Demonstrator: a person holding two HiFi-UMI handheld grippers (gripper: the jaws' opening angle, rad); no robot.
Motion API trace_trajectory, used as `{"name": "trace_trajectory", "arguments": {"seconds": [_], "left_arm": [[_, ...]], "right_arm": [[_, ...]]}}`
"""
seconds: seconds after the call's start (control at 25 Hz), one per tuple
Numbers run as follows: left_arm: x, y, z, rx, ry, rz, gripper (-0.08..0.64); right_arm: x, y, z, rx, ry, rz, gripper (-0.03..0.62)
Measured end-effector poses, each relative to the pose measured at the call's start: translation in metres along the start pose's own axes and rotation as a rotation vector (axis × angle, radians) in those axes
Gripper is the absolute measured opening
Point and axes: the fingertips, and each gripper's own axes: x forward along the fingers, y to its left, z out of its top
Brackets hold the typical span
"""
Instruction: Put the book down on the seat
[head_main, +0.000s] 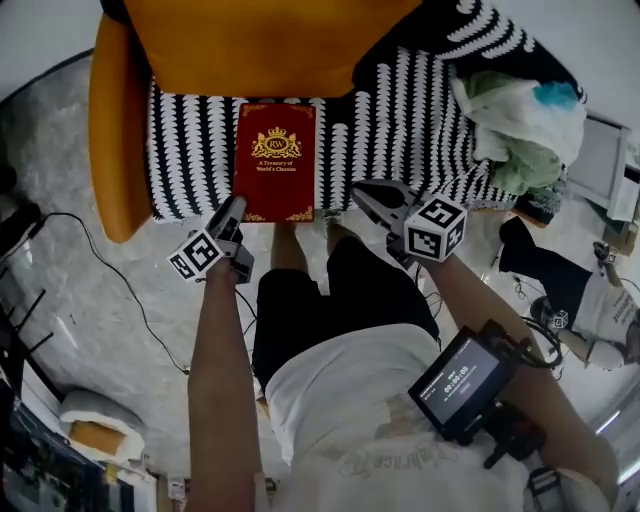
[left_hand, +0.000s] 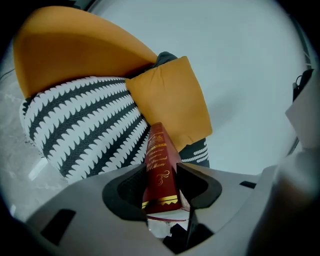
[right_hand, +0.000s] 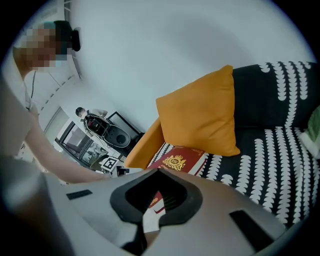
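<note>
Fingers of the left gripper (head_main: 232, 212) clamp the near-left corner of the dark red hardback book (head_main: 276, 160), which lies on the black-and-white patterned fabric seat (head_main: 400, 110). The right gripper (head_main: 365, 195) hangs just right of the book, its jaws together and empty.

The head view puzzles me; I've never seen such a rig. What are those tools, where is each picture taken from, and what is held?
A person holds a two-jaw gripper in each hand. The head view looks down from their head; the other two pictures come from cameras riding on the grippers. A red book lies flat on the striped seat, before an orange cushion. The left gripper clamps the book's near corner; the right gripper is shut and empty beside it.
</note>
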Motion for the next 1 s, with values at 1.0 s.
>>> {"name": "trace_trajectory", "arguments": {"seconds": [1.0], "left_arm": [[0.056,0.095,-0.030,0.113,0.068,0.182,0.179]], "right_arm": [[0.038,-0.023,-0.034,0.055,0.065,0.016,0.015]]}}
